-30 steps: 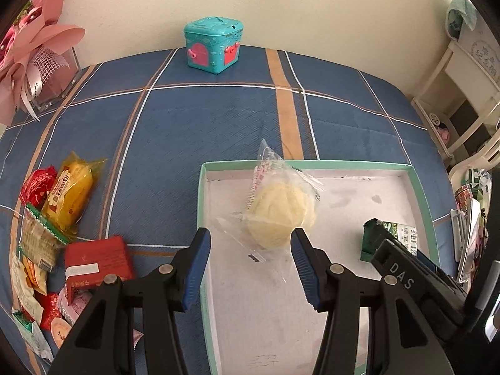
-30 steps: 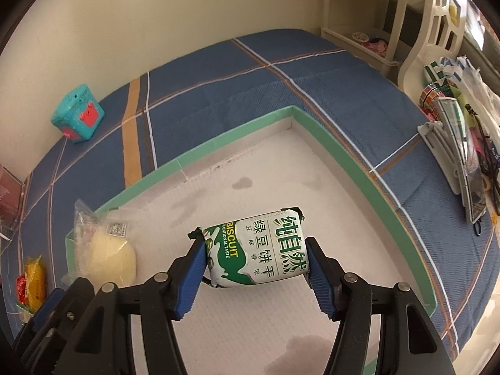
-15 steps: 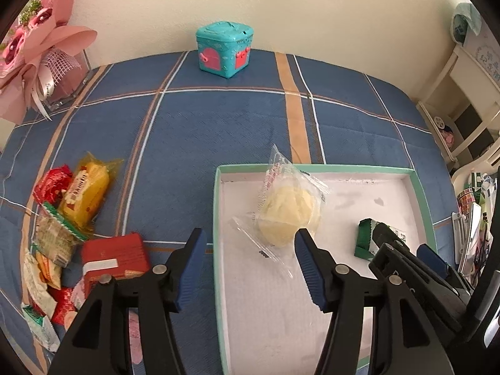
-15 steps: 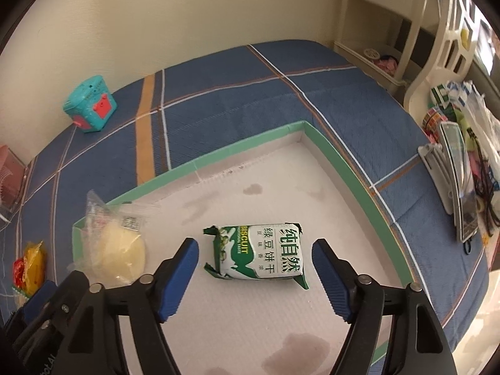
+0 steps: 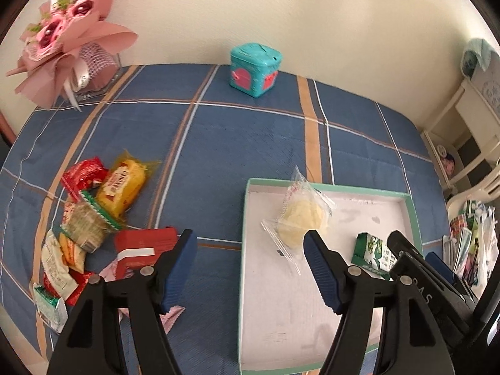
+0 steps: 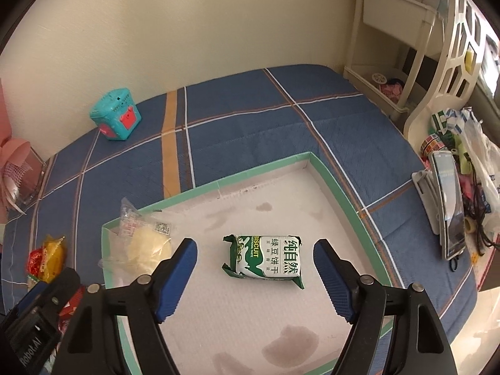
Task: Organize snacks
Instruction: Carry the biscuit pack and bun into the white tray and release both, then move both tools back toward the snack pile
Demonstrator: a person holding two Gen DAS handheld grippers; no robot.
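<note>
In the green-rimmed tray (image 6: pixel 340 187), a green packet (image 6: pixel 265 257) printed "BISCUIT" lies flat beneath the empty, spread right claw (image 6: pixel 254 276); beside it a clear-wrapped pastry (image 5: pixel 301 222). The left claw (image 5: pixel 250 268) is opening, holding nothing.

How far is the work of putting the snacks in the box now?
Done: the green biscuit pack and clear-wrapped pastry lie in the box. In hand: nothing; left gripper opening, right gripper open. Left: the snack pile on the cloth.

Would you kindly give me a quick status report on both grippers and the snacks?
Left gripper empty, jaws opening; right gripper open, empty. Green biscuit packet and clear-wrapped yellow cake lie in green-rimmed white tray. Nothing in the way.
</note>
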